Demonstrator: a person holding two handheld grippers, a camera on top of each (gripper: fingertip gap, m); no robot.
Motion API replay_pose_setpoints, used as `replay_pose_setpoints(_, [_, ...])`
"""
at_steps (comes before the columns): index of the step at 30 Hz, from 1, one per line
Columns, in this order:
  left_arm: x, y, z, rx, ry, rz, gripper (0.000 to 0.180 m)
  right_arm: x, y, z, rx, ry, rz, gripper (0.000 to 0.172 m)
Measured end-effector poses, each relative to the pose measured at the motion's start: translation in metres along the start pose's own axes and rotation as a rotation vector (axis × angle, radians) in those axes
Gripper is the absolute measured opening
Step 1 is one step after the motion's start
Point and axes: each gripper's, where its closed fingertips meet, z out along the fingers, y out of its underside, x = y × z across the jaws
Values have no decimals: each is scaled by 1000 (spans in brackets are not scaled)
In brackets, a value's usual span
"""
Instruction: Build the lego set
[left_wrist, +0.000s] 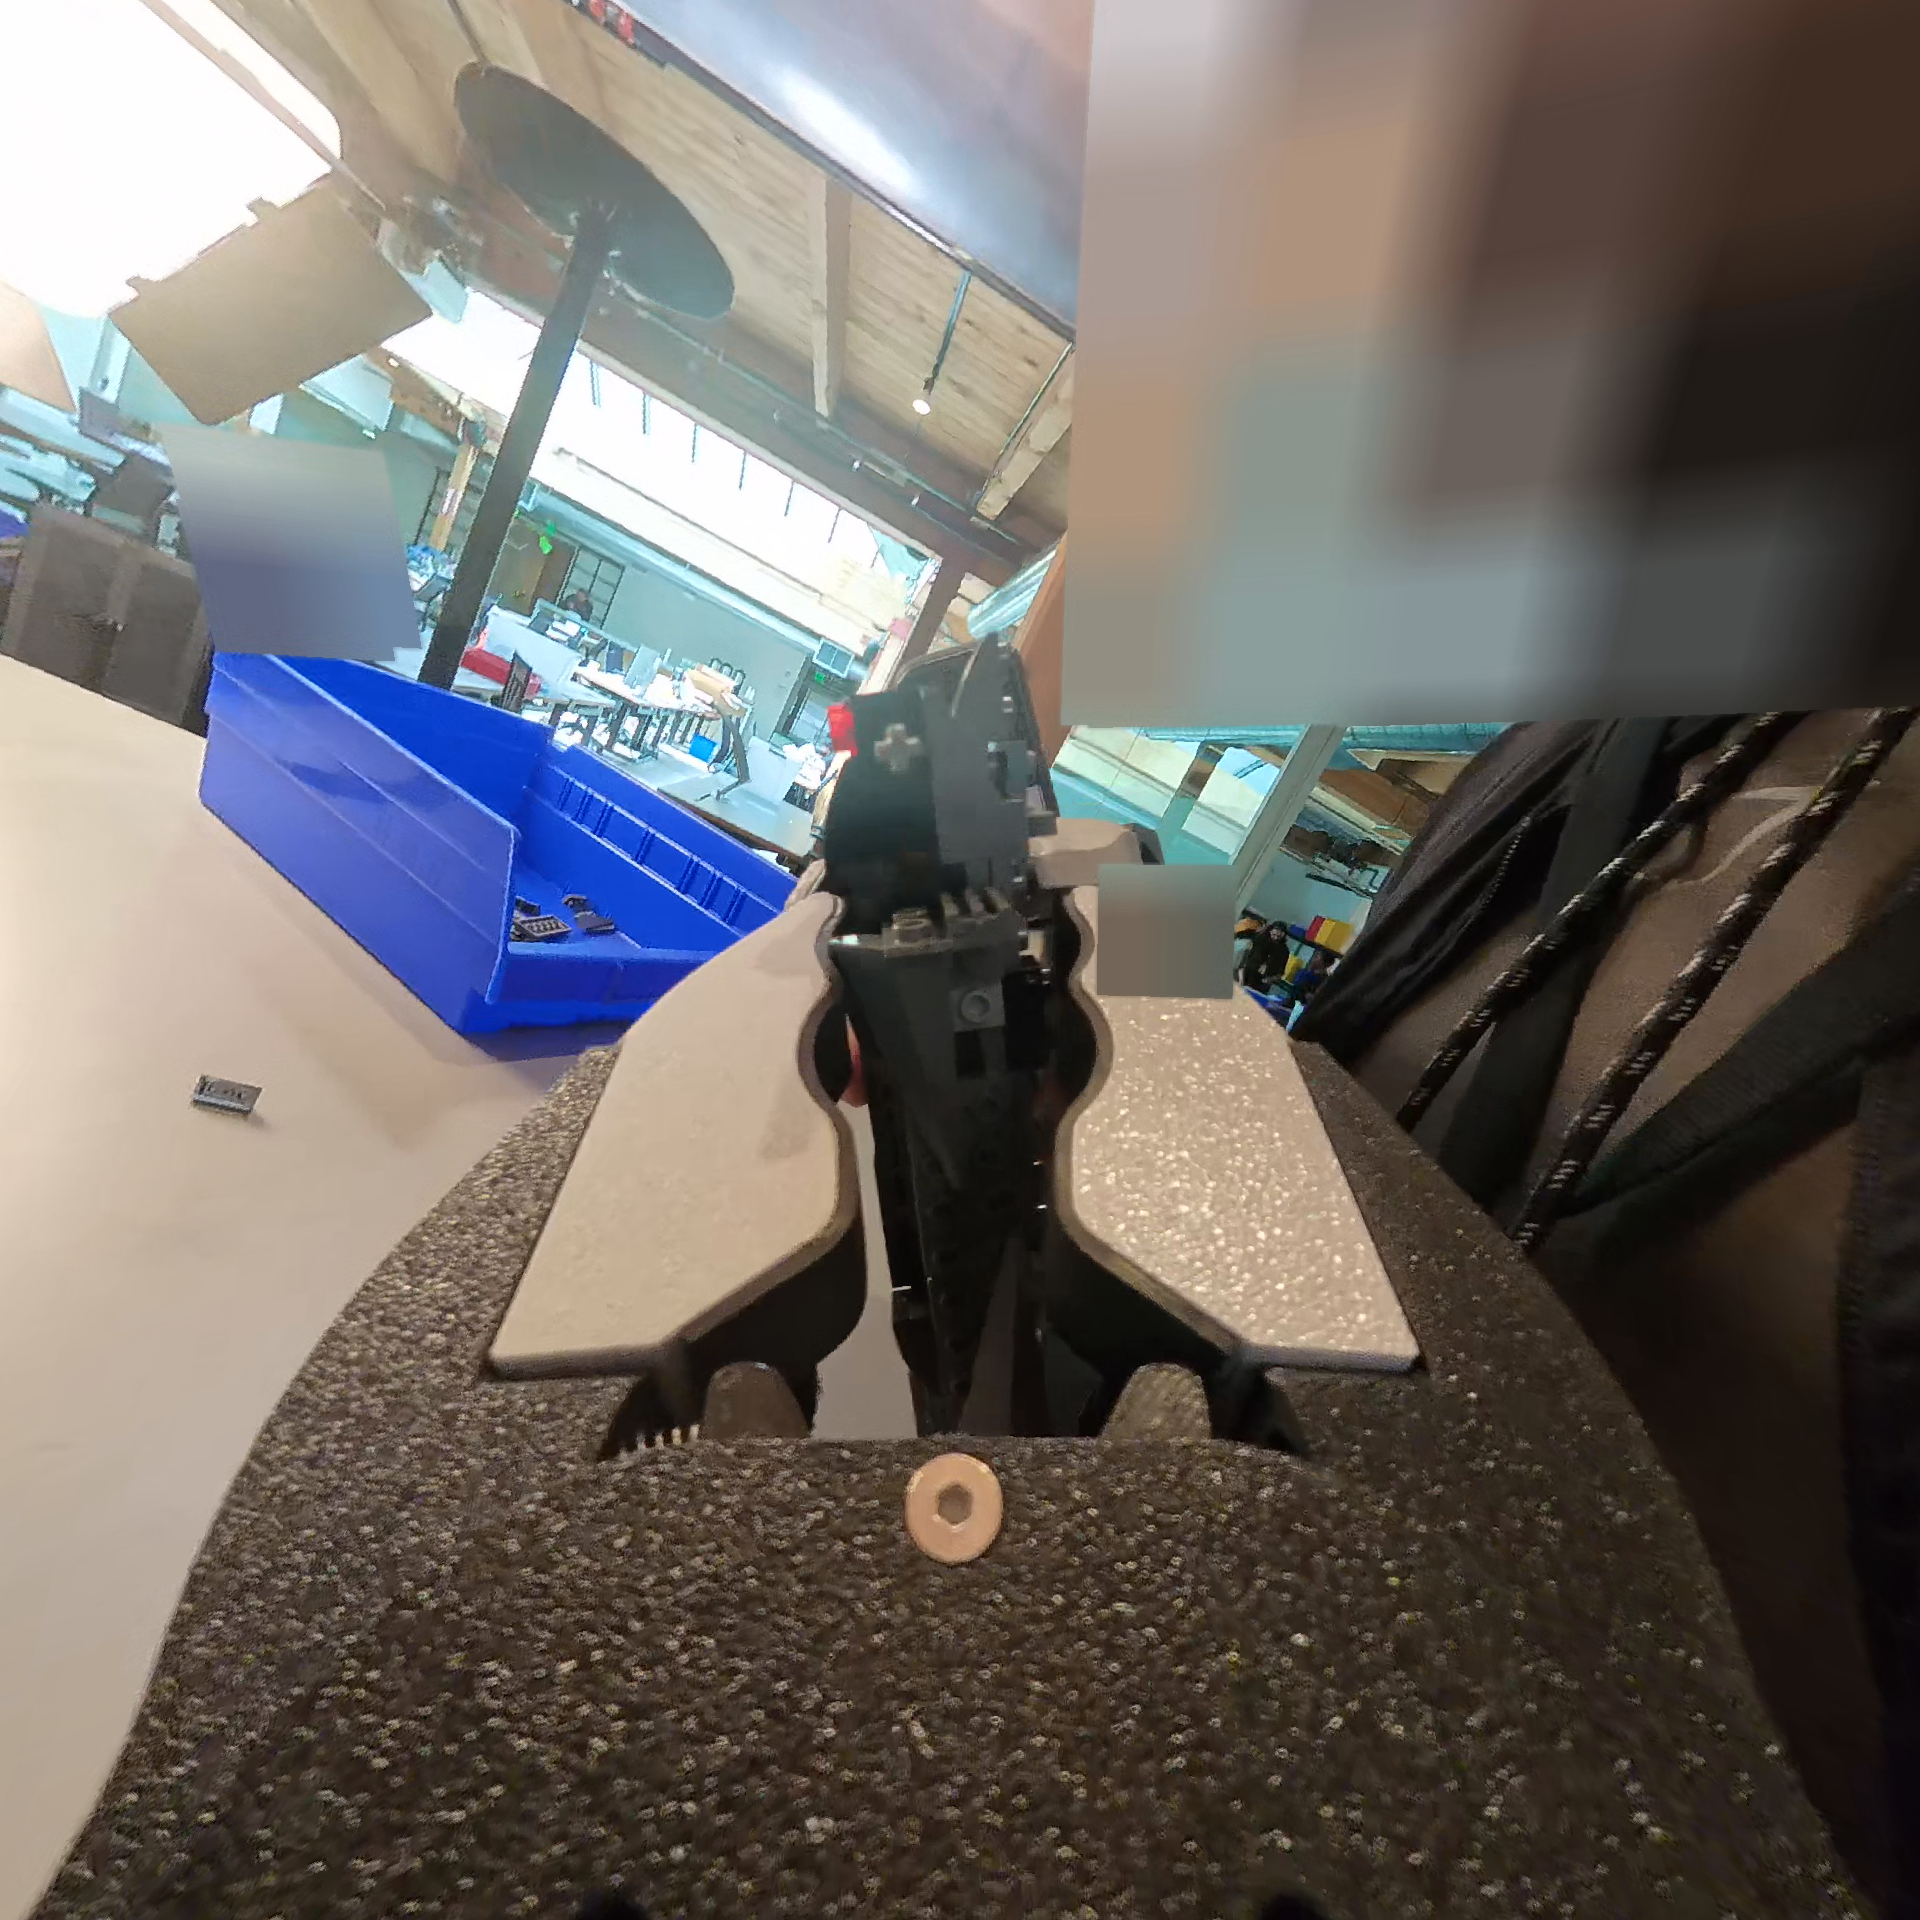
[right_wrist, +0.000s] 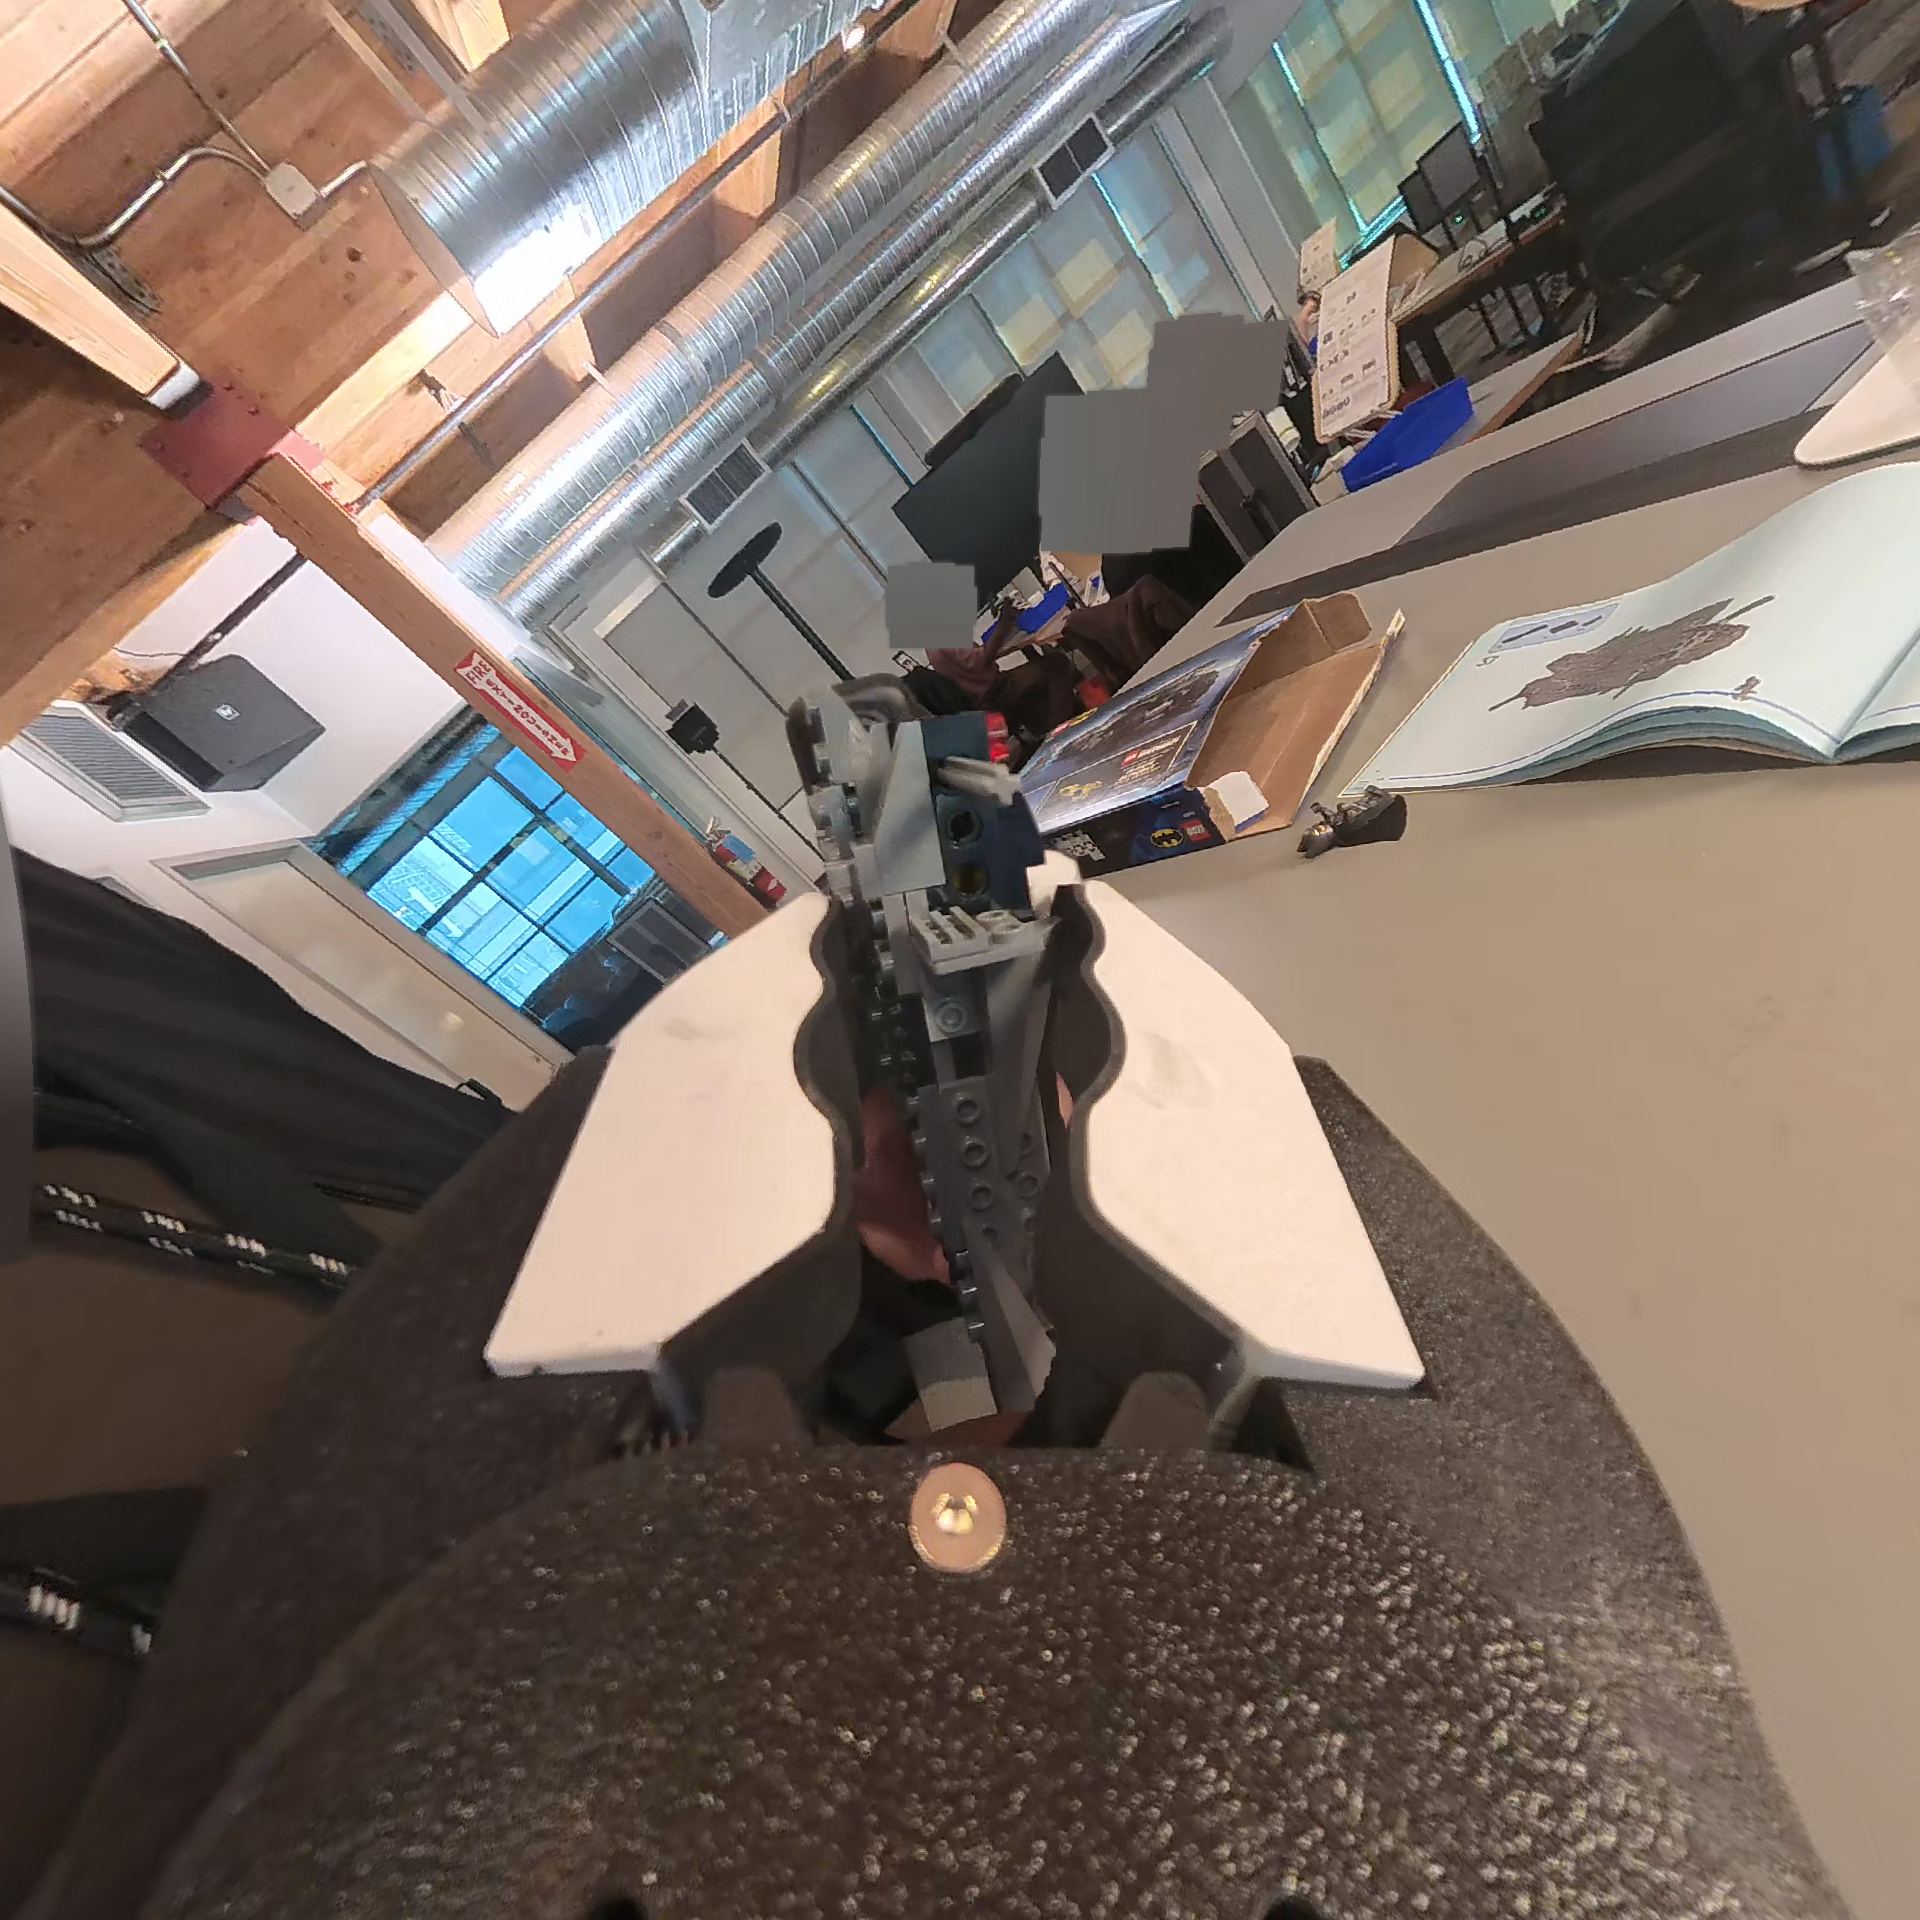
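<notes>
Left gripper is clamped on a dark grey brick model, both fingers pressing its sides, model sticking out past the tips; the right gripper grips the same brick model from the other end, pads tight on it. Ahead-left of the left gripper sits a blue bin with small dark pieces inside, one loose dark piece on the table nearer left. Ahead-right of the right gripper lie a torn cardboard box, a small dark figure and an open booklet.
</notes>
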Motion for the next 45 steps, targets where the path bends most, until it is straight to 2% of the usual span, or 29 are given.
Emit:
replay_pose_setpoints(7, [4,-3,3,-31,-20,-16,41,-4,-2,-2,5,-24,-11,38])
replay_pose_setpoints(14, [8,-13,2,-4,-40,-67,38,-7,-6,-5,28,-93,58,38])
replay_pose_setpoints(22, [8,-10,4,-90,-122,-20,33,-11,-6,-8,34,-129,70,38])
replay_pose_setpoints(30, [19,-9,6,-189,-160,84,33,-24,-7,-10,29,-202,-13,38])
replay_pose_setpoints(41, [37,-8,14,-294,-243,352,35,-48,-8,-16,100,-372,-160,37])
replay_pose_setpoints(45, [40,-9,12,-305,-257,395,35,-53,-7,-14,98,-405,-173,37])
